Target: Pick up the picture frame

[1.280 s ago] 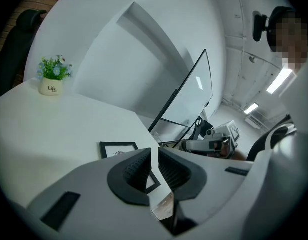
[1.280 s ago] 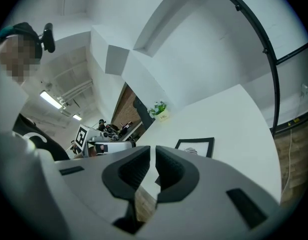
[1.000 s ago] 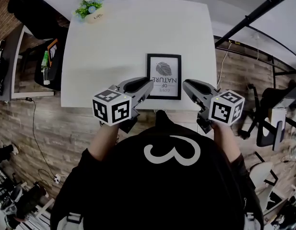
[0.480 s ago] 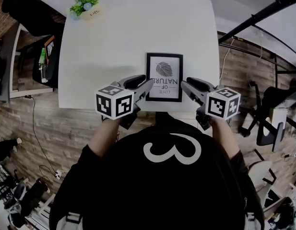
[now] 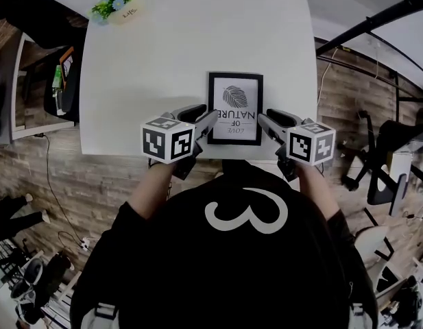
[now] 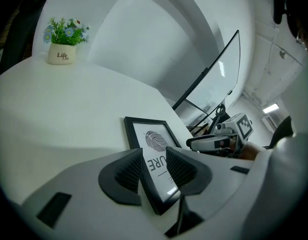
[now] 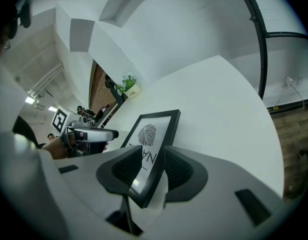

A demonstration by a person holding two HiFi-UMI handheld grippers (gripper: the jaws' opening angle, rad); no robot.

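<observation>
Picture frame (image 5: 235, 108) lies flat near the table (image 5: 163, 46) front edge, left claw (image 5: 211, 120) jaws opening astride its left rim, right claw (image 5: 261, 120) jaws apart astride its right rim, neither pinching, likely set for a two-sided lift.

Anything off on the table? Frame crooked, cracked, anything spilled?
Nothing stands out. The picture frame lies flat near the near edge of the table, roughly square to it, with no visible cracks. The flower pot stands upright at the far corner; no spill.
</observation>
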